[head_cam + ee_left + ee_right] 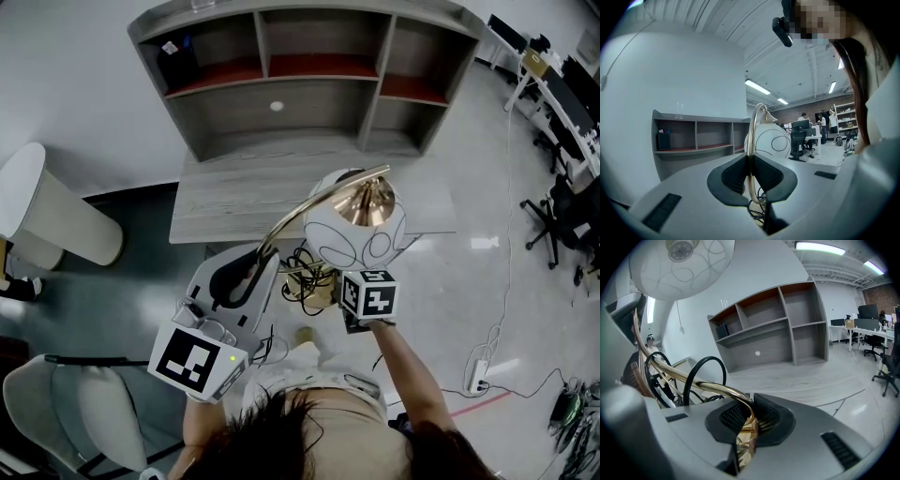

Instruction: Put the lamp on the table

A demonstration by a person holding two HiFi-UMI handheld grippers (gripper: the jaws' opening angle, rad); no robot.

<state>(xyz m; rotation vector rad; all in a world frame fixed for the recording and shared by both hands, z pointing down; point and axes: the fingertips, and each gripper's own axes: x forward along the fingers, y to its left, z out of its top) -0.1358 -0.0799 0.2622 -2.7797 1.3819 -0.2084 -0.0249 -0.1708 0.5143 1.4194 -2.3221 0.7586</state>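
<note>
Lamp [337, 239] held near grey wood-grain table [234, 199], shelf unit [309, 94] behind.

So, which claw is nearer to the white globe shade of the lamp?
Right. The right claw is shut on brass tubing close under the white globe shade; the left claw holds the curved brass stem lower down, farther from the shade.

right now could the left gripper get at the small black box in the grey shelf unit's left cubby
Probably not: the left gripper is shut on the curved brass lamp stem, and the small black box sits across the grey wooden table.
</note>
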